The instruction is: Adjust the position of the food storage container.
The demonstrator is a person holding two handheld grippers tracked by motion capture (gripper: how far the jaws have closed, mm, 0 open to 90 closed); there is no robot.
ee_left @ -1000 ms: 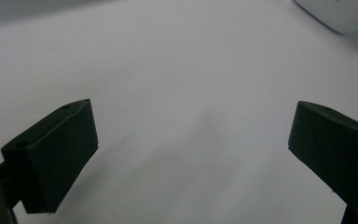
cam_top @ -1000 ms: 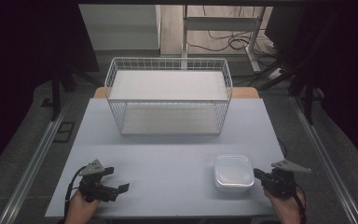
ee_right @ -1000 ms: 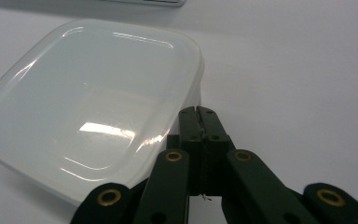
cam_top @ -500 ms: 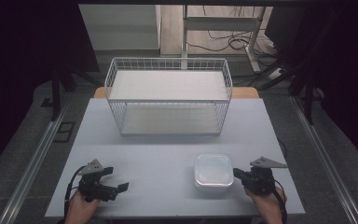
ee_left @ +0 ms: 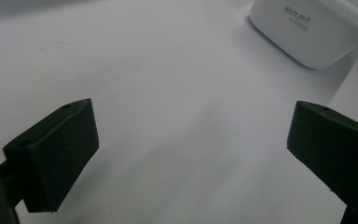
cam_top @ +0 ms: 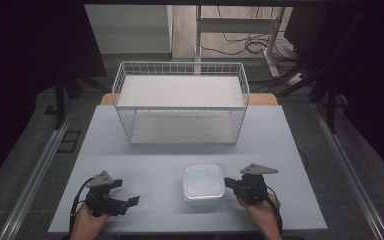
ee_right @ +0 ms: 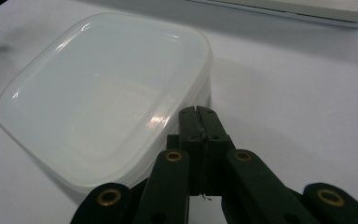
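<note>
The lidded box (cam_top: 203, 183) sat on the desk (cam_top: 145, 150), near edge, beside the right gripper (ee_right: 198, 112) (jaws together, pressed against its side). Left gripper (ee_left: 191, 140) stood apart, empty. Box judged light, stiff, slippery; best gripped at the lid's rim.

This looks like a lab or test bay rather than a home. A plain pale table (cam_top: 130, 150) stands on grey flooring between two metal floor rails (cam_top: 35, 180), hemmed by black curtains (cam_top: 30, 60) on both sides. Beyond the table's far edge, loose cables (cam_top: 240, 47) trail around a metal stand (cam_top: 240, 25).
</note>
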